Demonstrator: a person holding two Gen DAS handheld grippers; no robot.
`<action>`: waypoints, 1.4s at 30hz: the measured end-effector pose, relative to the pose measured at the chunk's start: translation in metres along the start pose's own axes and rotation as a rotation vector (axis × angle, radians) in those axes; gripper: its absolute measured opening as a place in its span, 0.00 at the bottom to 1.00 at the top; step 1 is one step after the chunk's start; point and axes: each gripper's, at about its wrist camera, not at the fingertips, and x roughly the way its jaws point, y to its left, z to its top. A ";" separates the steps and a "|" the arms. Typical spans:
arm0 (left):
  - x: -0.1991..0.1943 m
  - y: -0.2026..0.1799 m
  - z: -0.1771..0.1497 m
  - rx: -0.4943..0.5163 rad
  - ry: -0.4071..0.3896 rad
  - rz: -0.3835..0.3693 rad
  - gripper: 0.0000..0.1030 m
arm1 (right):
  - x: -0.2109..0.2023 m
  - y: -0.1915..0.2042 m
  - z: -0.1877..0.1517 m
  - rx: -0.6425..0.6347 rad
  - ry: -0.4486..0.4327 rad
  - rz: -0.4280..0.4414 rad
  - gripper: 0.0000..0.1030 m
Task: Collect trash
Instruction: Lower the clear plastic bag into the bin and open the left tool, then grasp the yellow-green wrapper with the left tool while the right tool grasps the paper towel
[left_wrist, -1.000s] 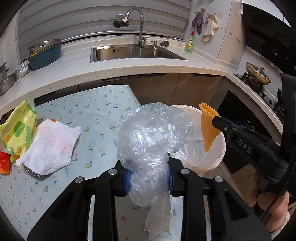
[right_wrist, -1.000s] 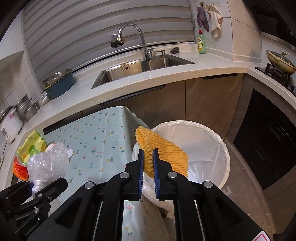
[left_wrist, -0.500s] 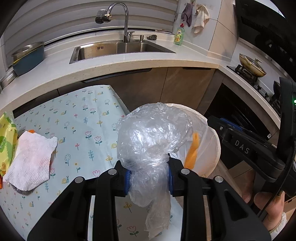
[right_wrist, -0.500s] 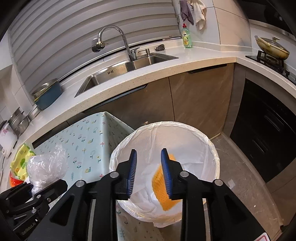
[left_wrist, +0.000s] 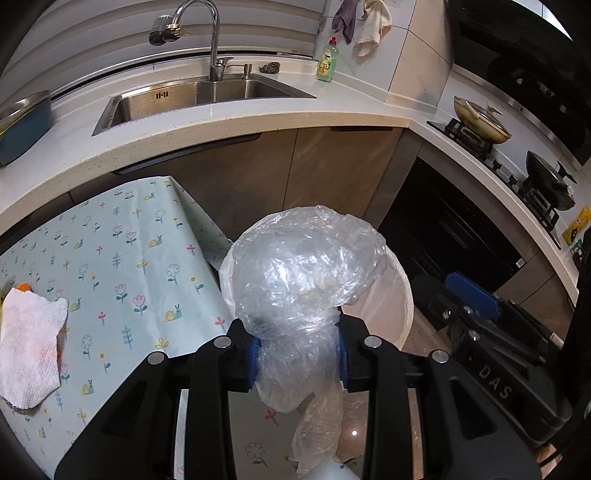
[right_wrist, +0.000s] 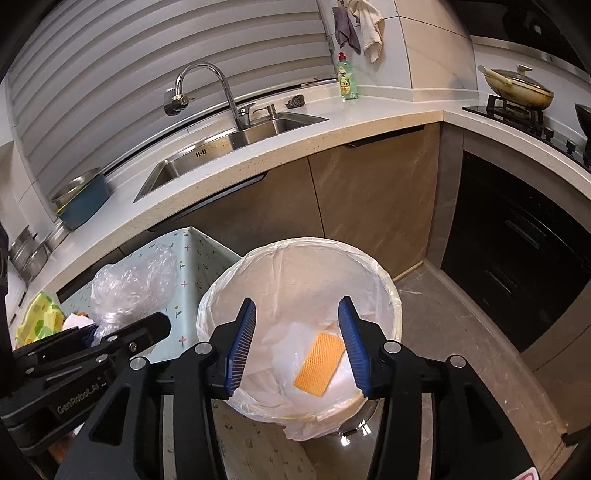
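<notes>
The left gripper (left_wrist: 297, 356) clamps the crumpled plastic bag (left_wrist: 306, 273) just short of the bin (right_wrist: 393, 295). Premature release drops it outside. The right gripper (right_wrist: 297, 347), opening and empty, hangs above the orange sponge (right_wrist: 319, 363) inside.

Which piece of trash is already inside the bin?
The orange waffle-textured sheet, lying on the white liner of the trash bin. The crumpled clear plastic bag is clamped in the left gripper; the white paper towel lies on the table.
</notes>
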 end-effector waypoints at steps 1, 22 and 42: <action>0.002 -0.002 0.002 0.003 -0.001 -0.009 0.30 | -0.001 -0.001 0.000 0.003 -0.002 -0.002 0.45; -0.027 0.037 0.000 -0.084 -0.090 0.101 0.58 | -0.022 0.038 0.001 -0.065 -0.038 0.025 0.50; -0.128 0.176 -0.057 -0.279 -0.143 0.420 0.65 | -0.030 0.182 -0.035 -0.226 0.007 0.211 0.54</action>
